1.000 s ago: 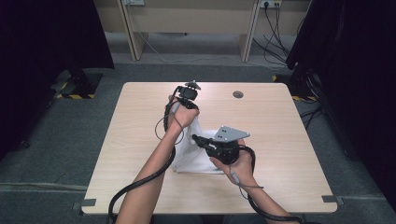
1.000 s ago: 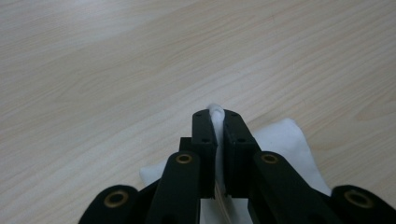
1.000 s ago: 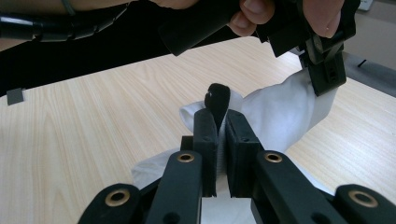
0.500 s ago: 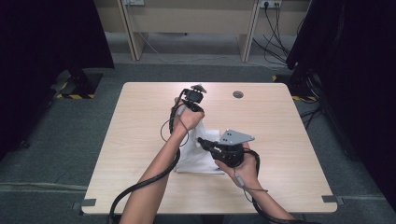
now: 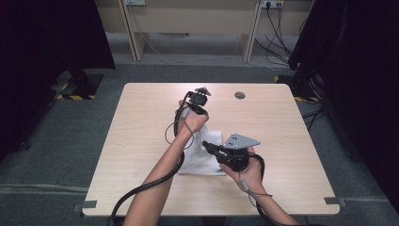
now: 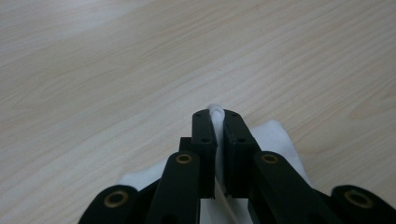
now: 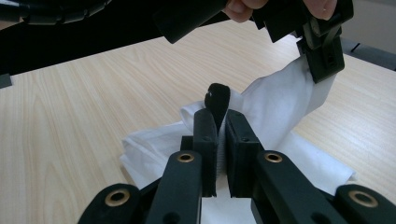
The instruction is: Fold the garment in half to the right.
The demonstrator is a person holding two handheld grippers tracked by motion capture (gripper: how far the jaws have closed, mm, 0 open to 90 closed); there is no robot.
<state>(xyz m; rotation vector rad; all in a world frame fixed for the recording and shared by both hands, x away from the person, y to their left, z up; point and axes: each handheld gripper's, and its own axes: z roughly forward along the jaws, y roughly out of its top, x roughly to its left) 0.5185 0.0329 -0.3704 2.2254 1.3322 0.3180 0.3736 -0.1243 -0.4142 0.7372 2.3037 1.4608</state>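
Observation:
A white cloth (image 5: 197, 164) lies crumpled on the wooden table (image 5: 141, 141), with one part pulled upward. My left gripper (image 6: 217, 114) is shut on a raised fold of the cloth (image 6: 280, 135), its jaws pointing down at the table. In the right gripper view the left gripper (image 7: 323, 65) hangs at the upper right with the cloth (image 7: 280, 102) draping from it. My right gripper (image 7: 218, 120) is shut on another fold, and a small black tab (image 7: 217, 99) sticks up between its jaws. From above, the right gripper (image 5: 206, 144) lies low over the cloth's near right side.
A round cable hole (image 5: 240, 95) sits in the tabletop near the far edge. Both grippers' cables (image 5: 146, 188) trail off the near edge. Bare wood surrounds the cloth. Desk legs and dark curtains stand beyond the table.
Both hands have drifted slightly to the right and toward the near edge. Each gripper has kept its hold on the cloth.

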